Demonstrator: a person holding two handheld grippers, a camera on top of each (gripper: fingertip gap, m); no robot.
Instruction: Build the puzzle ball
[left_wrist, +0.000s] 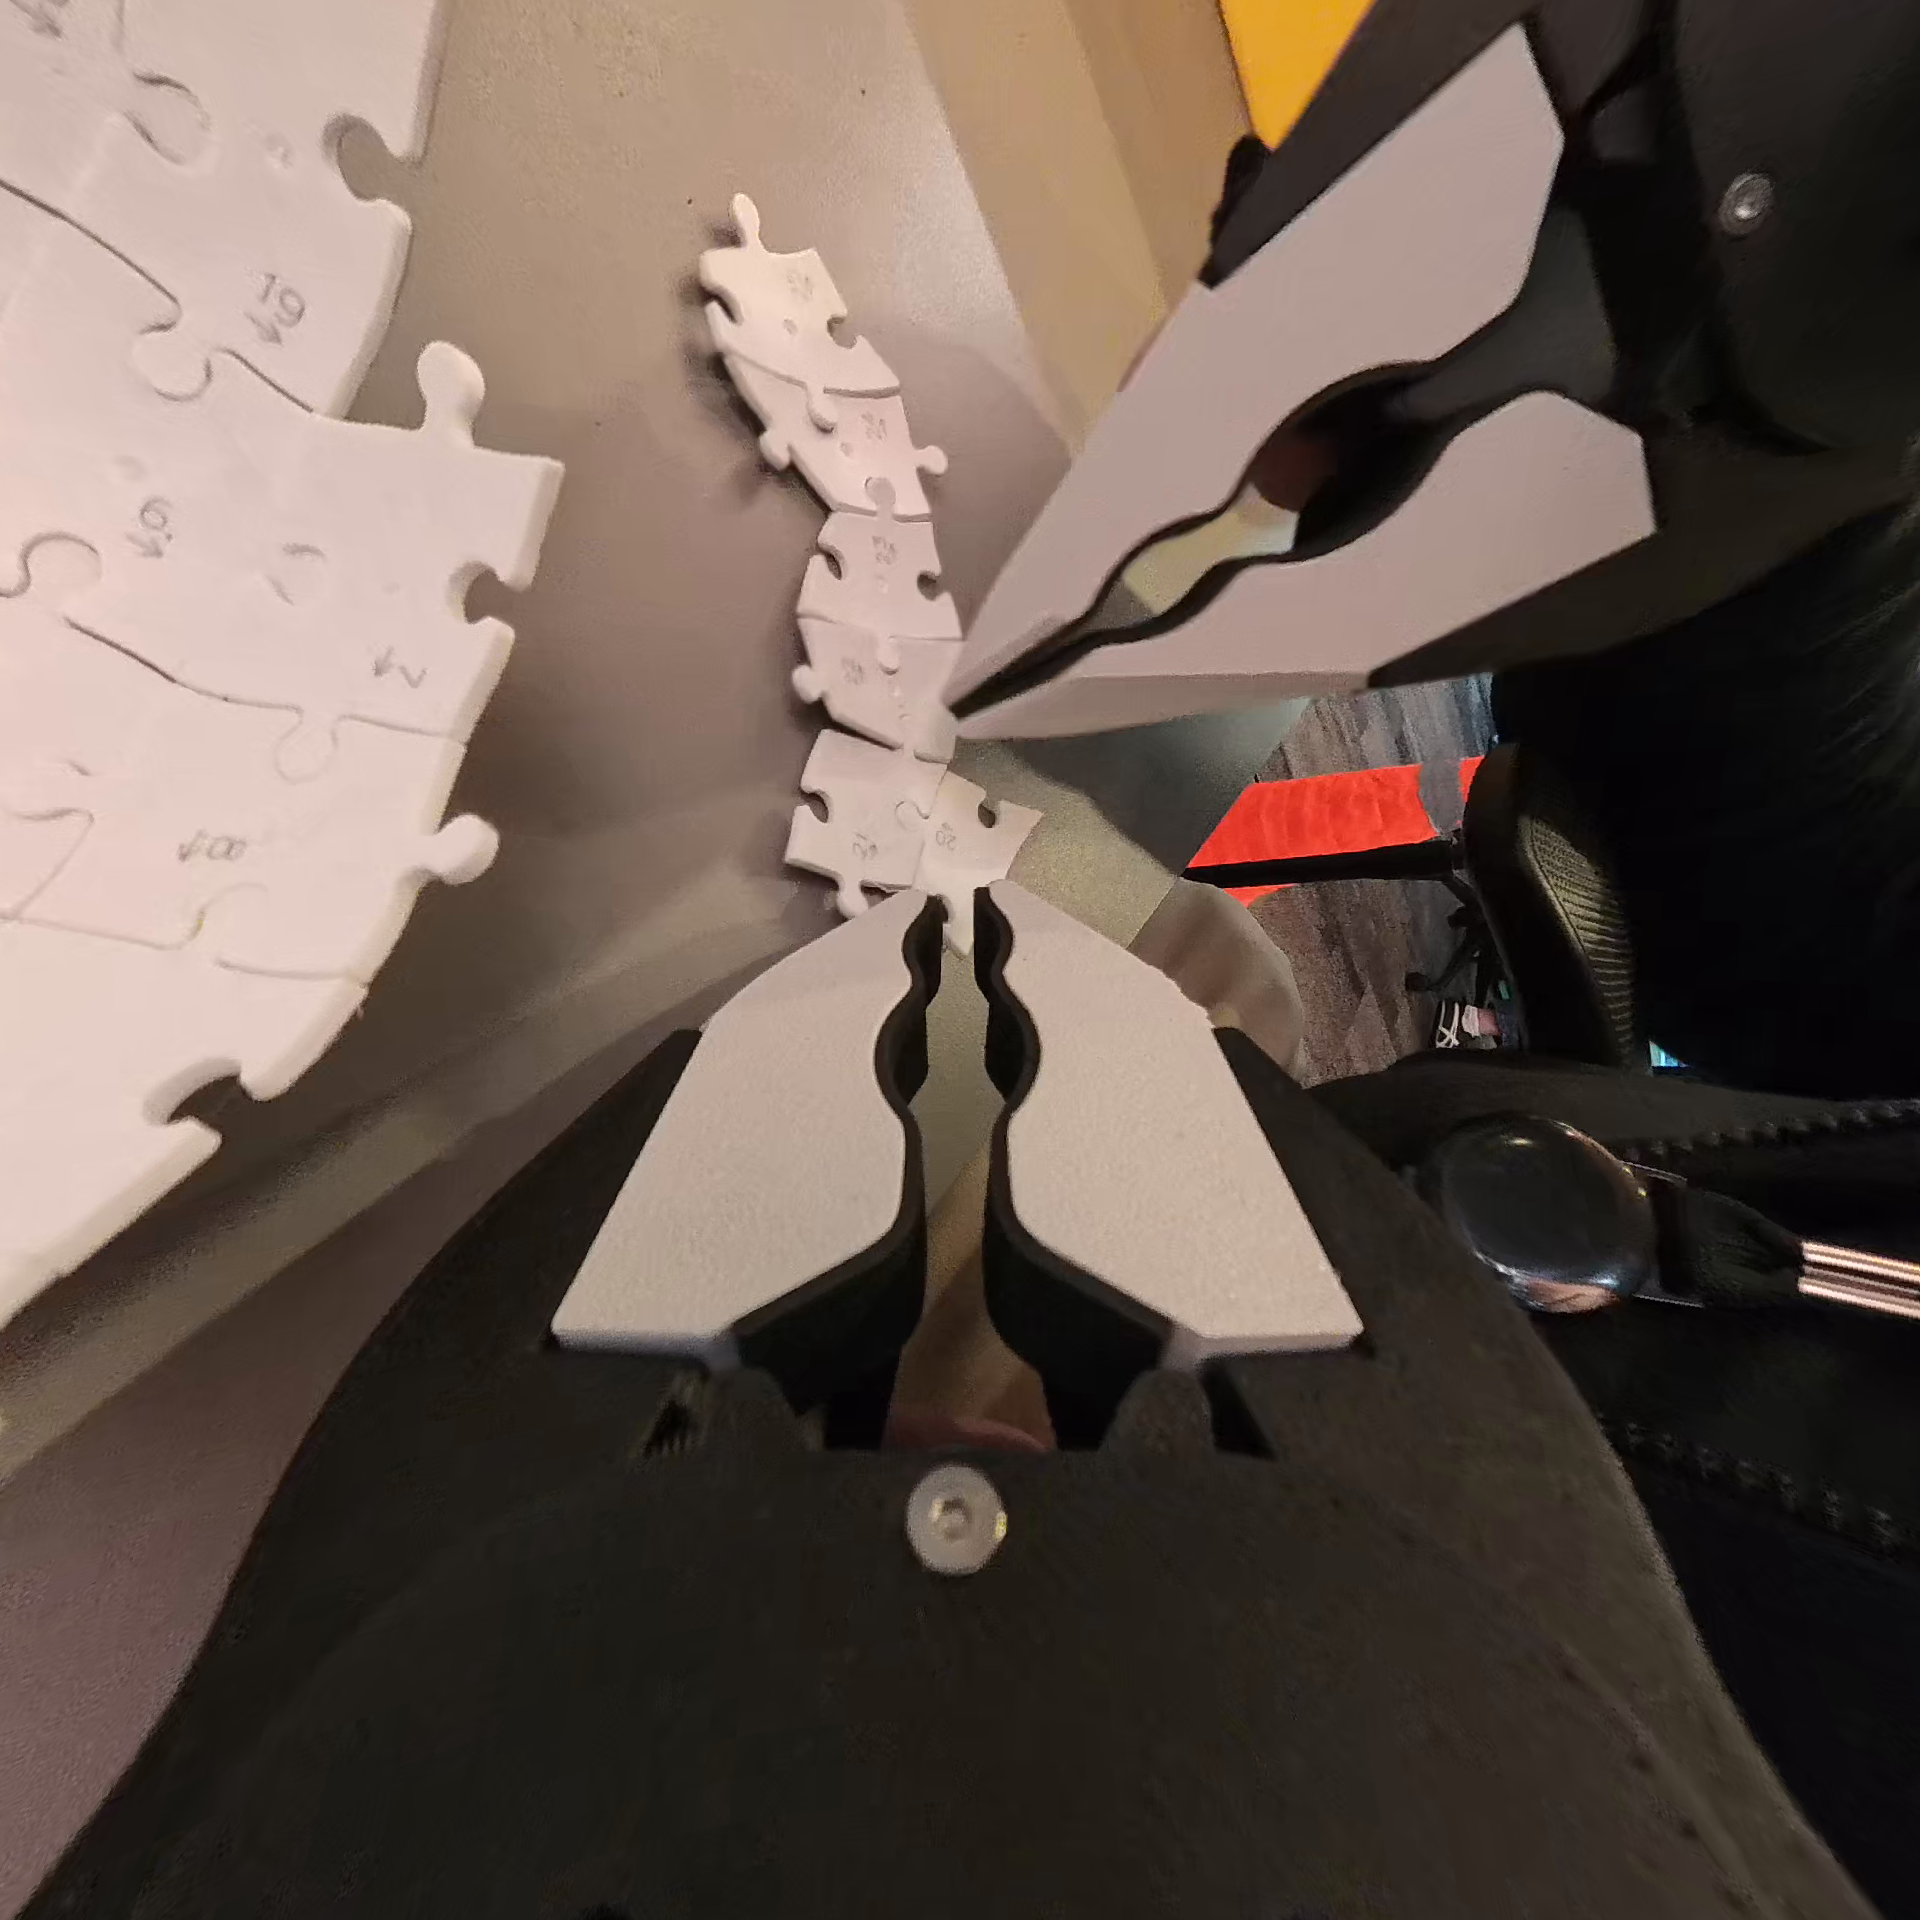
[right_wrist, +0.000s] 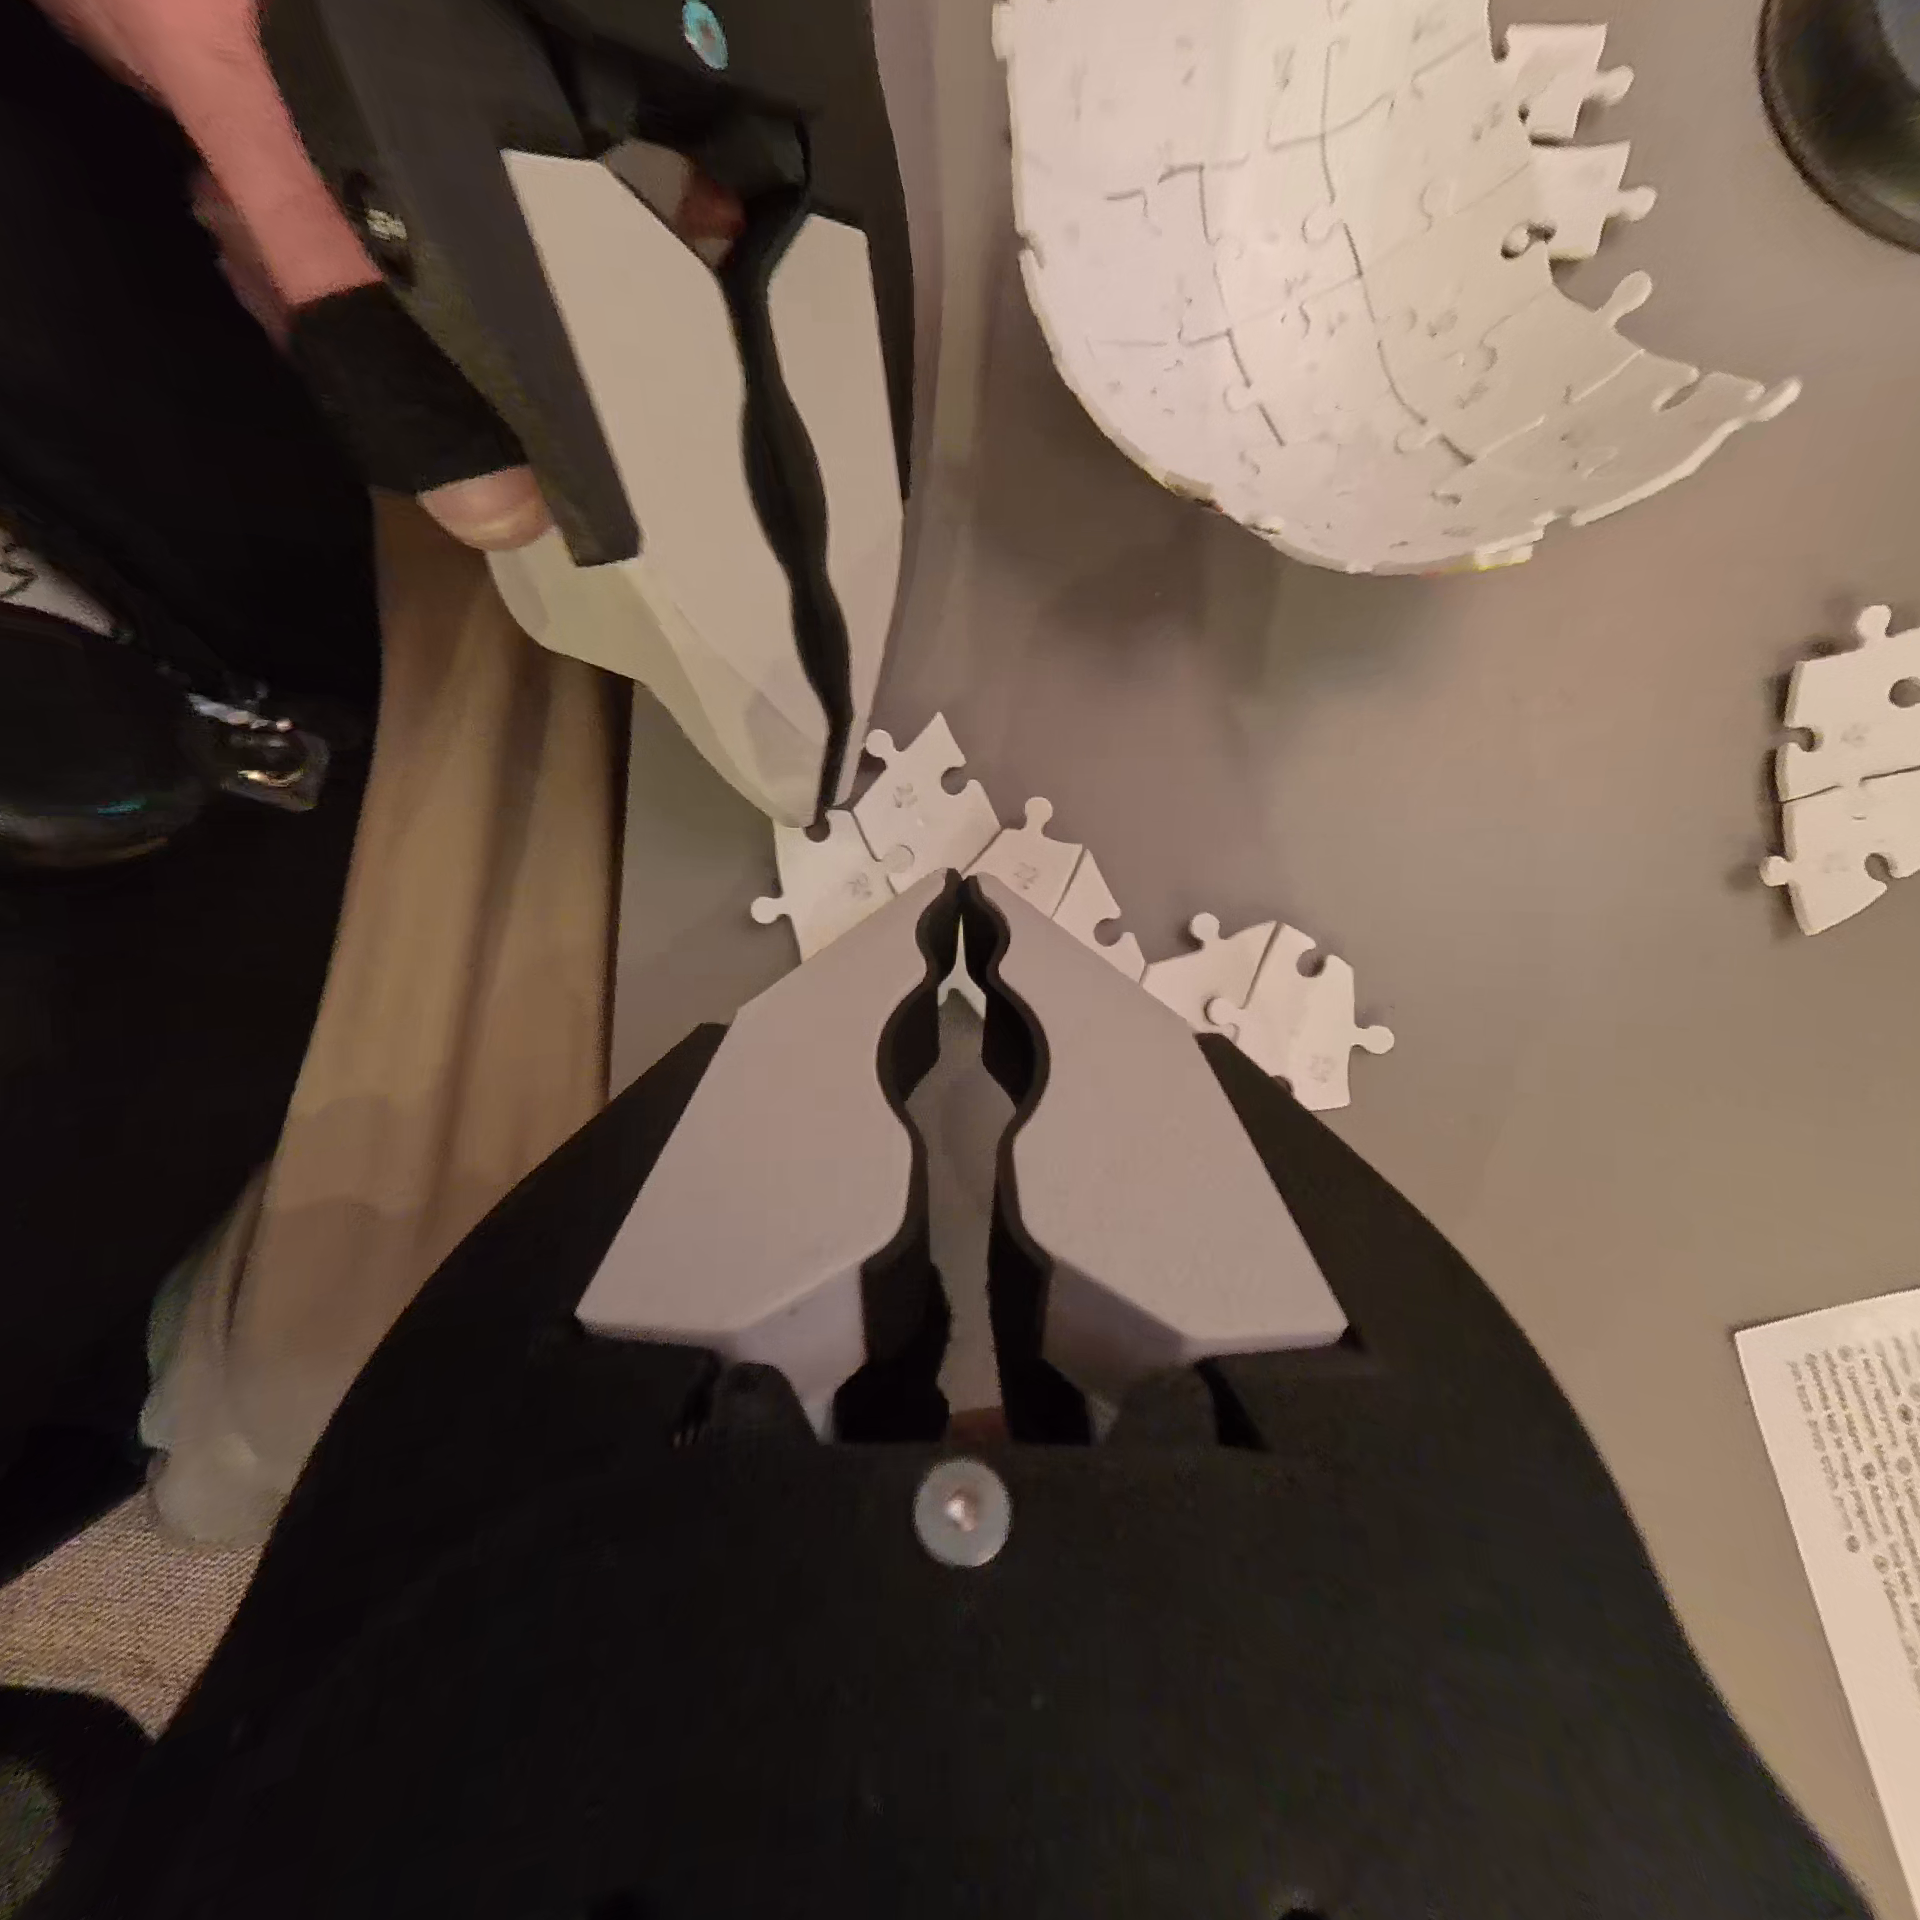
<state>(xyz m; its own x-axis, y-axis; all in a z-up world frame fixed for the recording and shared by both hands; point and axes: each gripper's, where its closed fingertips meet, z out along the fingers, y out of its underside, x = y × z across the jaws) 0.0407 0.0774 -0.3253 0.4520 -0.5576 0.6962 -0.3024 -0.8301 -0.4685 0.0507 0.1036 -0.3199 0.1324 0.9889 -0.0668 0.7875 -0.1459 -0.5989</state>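
Observation:
A curved strip of joined white puzzle pieces (left_wrist: 873, 468) lies on the grey table (left_wrist: 623, 644); it also shows in the right wrist view (right_wrist: 1278, 997). My left gripper (left_wrist: 961, 920) is shut on the tab of the end piece (left_wrist: 977, 842), near the table's edge. My right gripper (right_wrist: 958, 883) is shut on the strip just beside that end piece, its fingertips (left_wrist: 966, 707) pinching a piece's corner. The left gripper's tips (right_wrist: 836, 805) show at the strip's end. The half-built white puzzle ball (right_wrist: 1351, 260) stands apart, close at the left in the left wrist view (left_wrist: 208, 623).
A pair of joined pieces (right_wrist: 1849, 790) lies to the right. A printed paper sheet (right_wrist: 1849, 1558) lies at the lower right. A dark round object (right_wrist: 1849, 135) sits at the top right. The table edge (right_wrist: 618, 935) runs beside the strip. A hand (right_wrist: 478, 509) holds the left gripper. My two grippers' fingertips are within a few centimetres of each other.

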